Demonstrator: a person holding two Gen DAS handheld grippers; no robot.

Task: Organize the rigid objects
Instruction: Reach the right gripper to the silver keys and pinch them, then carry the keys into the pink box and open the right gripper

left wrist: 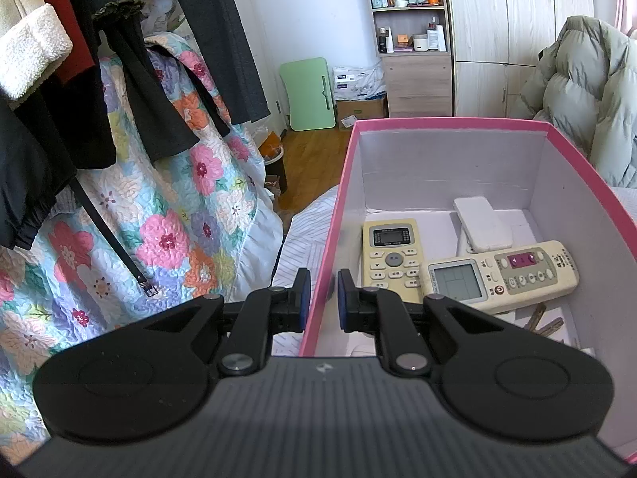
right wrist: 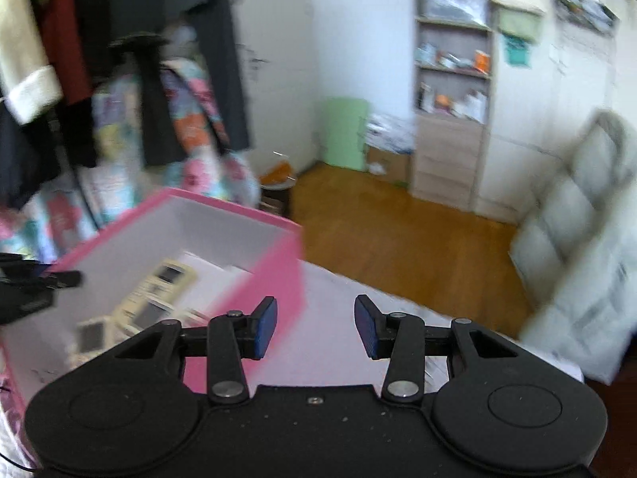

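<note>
A: Inside the pink box (left wrist: 450,123)?
B: Two cream remotes (left wrist: 392,257) (left wrist: 503,277), a white block (left wrist: 481,223) behind, keys (left wrist: 545,322) near.
A: Left gripper (left wrist: 323,298)?
B: Clamped on the box's left wall, almost closed.
A: Right gripper (right wrist: 315,326)?
B: Half open, empty, right of the box over pale bedding (right wrist: 346,298).
A: Beyond?
B: Wooden floor (right wrist: 398,231), shelves (left wrist: 410,12).

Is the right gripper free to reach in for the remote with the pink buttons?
Probably yes. The right gripper is empty with jaws apart, beside the pink box, whose top is open. The remote lies on top. The left gripper only clamps the near wall.
</note>
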